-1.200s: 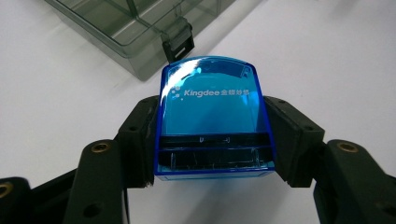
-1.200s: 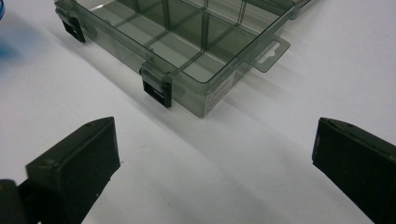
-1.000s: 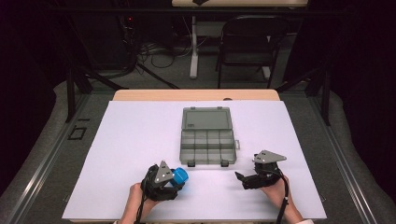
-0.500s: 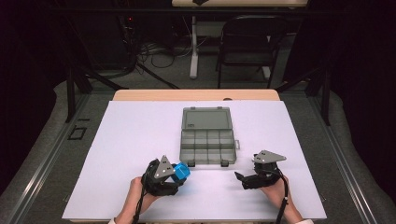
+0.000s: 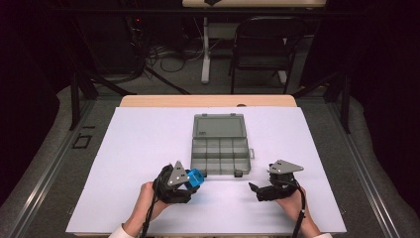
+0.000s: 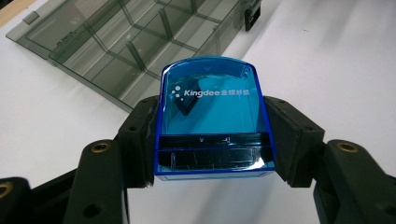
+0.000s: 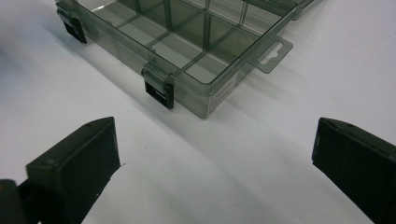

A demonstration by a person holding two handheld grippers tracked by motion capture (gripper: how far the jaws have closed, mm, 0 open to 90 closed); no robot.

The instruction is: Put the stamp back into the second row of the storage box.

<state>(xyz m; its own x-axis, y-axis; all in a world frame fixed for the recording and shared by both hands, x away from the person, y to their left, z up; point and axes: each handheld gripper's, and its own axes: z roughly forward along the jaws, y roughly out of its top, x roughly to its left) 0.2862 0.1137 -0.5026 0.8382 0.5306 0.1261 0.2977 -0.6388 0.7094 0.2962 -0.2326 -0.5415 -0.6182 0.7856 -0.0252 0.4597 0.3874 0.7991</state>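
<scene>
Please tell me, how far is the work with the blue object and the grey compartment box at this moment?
Done: the compartment box lies open on the table, lid folded back, and the blue Kingdee object is picked up. In hand: the left gripper clamps it by both sides, just short of the box. The right gripper waits open near the box's front latch. Left: probably putting the object into a compartment; all visible ones look empty.

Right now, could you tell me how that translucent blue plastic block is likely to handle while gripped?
The translucent blue plastic block looks rigid: its sides sit straight between the left claw. Its glossy faces may be slippery. Flat sides suggest it won't roll.
</scene>
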